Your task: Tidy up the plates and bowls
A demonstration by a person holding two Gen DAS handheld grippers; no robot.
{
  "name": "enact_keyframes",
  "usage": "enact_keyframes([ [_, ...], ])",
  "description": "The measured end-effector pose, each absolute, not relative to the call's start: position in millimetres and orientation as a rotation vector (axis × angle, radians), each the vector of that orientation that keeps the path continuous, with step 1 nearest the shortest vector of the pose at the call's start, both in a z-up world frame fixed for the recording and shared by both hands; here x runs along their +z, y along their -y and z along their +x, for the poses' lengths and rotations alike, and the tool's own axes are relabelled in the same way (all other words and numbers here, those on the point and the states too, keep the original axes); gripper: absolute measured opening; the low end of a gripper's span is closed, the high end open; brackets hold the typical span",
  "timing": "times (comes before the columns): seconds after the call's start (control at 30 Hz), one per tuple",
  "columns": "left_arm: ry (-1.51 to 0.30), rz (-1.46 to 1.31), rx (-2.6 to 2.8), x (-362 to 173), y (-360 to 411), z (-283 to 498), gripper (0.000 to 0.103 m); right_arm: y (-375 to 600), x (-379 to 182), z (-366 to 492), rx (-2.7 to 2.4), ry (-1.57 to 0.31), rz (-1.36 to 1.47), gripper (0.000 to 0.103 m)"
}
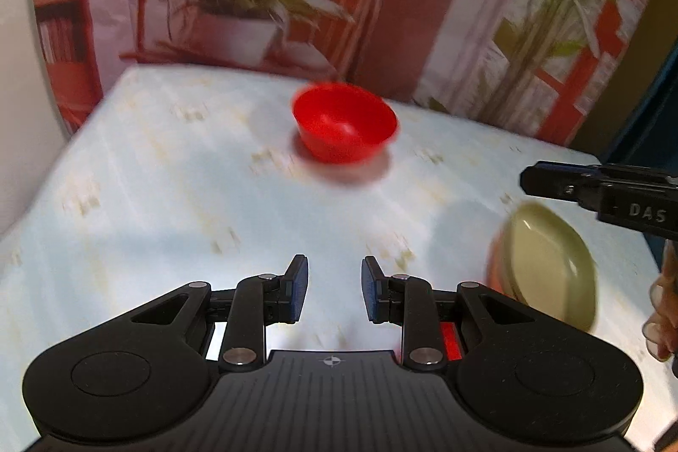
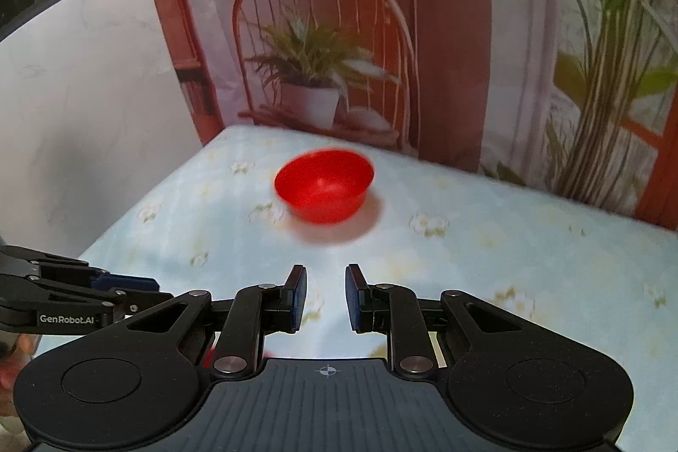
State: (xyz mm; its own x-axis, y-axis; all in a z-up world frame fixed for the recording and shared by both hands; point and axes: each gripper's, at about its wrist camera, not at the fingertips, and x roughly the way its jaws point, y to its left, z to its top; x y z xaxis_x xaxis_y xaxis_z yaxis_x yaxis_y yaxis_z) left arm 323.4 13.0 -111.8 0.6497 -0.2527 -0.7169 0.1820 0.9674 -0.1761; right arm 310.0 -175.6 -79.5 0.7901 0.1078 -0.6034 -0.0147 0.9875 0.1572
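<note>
— Left gripper (image 1: 334, 289): jaws parted a little, blue pads facing each other, nothing pinched between them, only pale cloth below.

— Same with the right gripper (image 2: 325, 297): narrow gap, pads apart, nothing held. Hovering above the table (image 2: 508, 248), not touching it.

— Just beyond the left jaws?

— Floral tablecloth, light blue with faded yellow blossoms. Further out, near the middle of the table, a red bowl (image 1: 345, 121), upright, mouth up, alone, well apart from both sets of fingers. Blurred at the rim.

— Seen from the right wrist too: red bowl straight ahead of the jaws, toward the far half of the table.

— To the right of the left gripper, a pale green bowl (image 1: 551, 265), tilted on its side toward the camera, with an orange-red edge showing behind it. Cannot tell whether that edge belongs to another dish. Blurred.

— Anything else near it?

— The right gripper reaching in from the frame's right edge, above the green bowl, not touching it as far as visible. Fingertips of a hand (image 1: 661, 308) at the very edge.

— Behind the table: a printed backdrop (image 2: 445, 28) with a red chair, potted plants and a lampshade. A white wall (image 2: 106, 113) on the left.
</note>
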Motion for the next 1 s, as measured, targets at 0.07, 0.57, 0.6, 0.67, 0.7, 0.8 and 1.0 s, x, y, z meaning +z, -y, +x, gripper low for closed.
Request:
enact_keyframes([
  [0.07, -0.813, -0.108, -0.233, -107.2, -17.9, 339.7, 0.029, 181.3, -76.7, 321.8, 0.071, -0.625, 0.171, 0.020],
  [0.57, -0.798, -0.205, -0.145, -142.2, -20.5, 460.5, 0.029, 211.3, -125.6, 441.8, -0.006, -0.597, 0.294, 0.024],
  [0.6, -0.796, -0.214, -0.152, -145.2, -19.8, 462.5, 0.030, 210.4, -129.5, 447.7, -0.006, -0.607, 0.293, 0.024],
  [0.67, -0.794, -0.235, -0.169, -149.2, -19.6, 465.4, 0.031, 207.0, -136.4, 458.7, -0.002, -0.622, 0.284, 0.024],
  [0.7, -0.799, -0.244, -0.175, -151.3, -19.5, 467.2, 0.031, 205.1, -138.8, 462.6, 0.000, -0.630, 0.282, 0.025],
  [0.8, -0.802, -0.239, -0.195, -156.4, -15.9, 469.8, 0.031, 201.9, -145.9, 473.9, 0.001, -0.653, 0.285, 0.025],
  [1.0, -0.789, -0.236, -0.209, -160.9, -14.9, 473.0, 0.013, 200.5, -154.7, 481.3, 0.001, -0.696, 0.279, 0.026],
])
